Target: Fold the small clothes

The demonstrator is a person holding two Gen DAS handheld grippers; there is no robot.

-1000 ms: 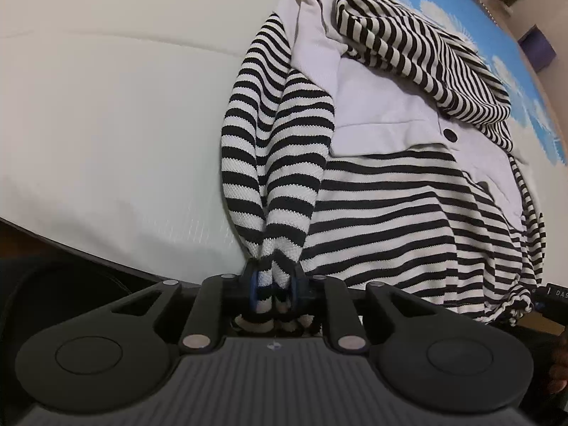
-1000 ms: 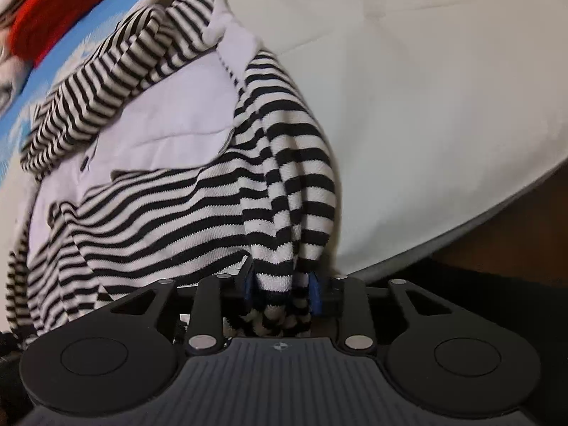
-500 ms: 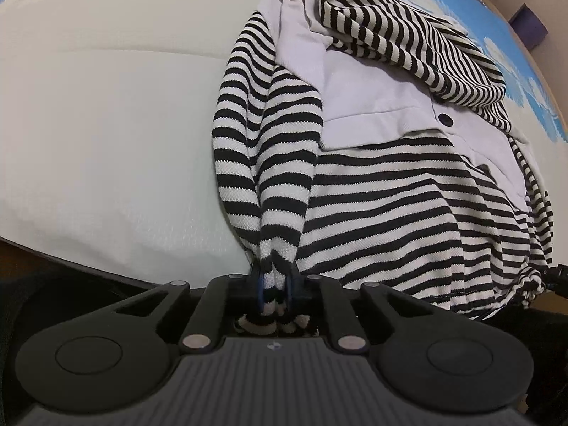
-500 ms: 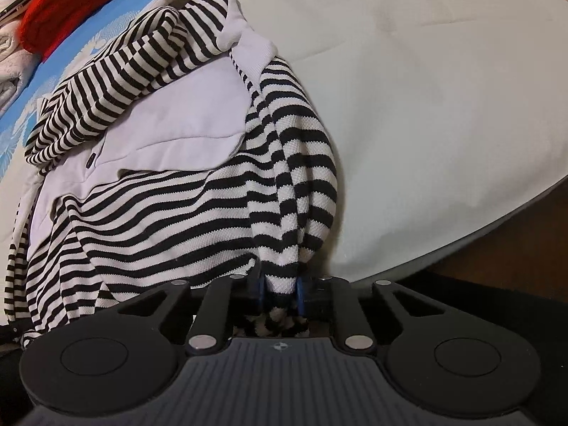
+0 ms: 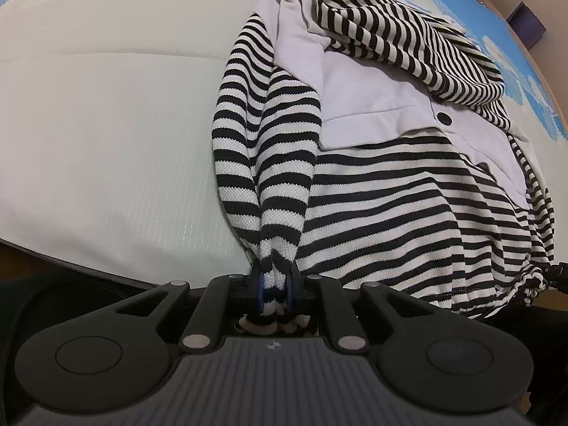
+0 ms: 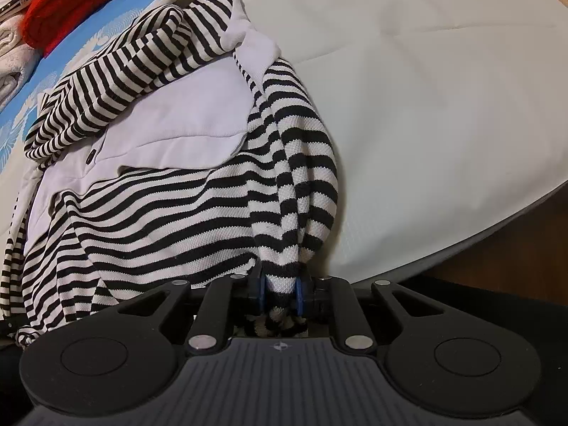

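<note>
The top (image 5: 390,191) lies spread on the bed (image 5: 106,142), running from the near edge toward 12 o'clock, with its hood (image 5: 408,42) bunched at the far end. It is a black-and-white striped knit with a plain white chest panel (image 5: 372,106) and a dark button (image 5: 444,118).

The left gripper (image 5: 274,289) has its jaws clamped on the gathered end of one sleeve (image 5: 269,163), which rises toward 12 o'clock in its view. The right gripper (image 6: 280,293) is pinched the same way on the other sleeve (image 6: 294,177). Each cuff pokes out behind the blue pads.

The fabric looks soft, light and limp, so it will likely drape and sag from any single hold rather than keep a shape. The ribbed knit seems grippy, not slippery, and nothing about it appears fragile. The cuffs are sound holds for laying the sleeves over the chest; for folding the body, the hem corners near 6 o'clock or the shoulders would probably serve better.

A red cloth (image 6: 71,3) lies at 11 o'clock in the right view, well apart.
</note>
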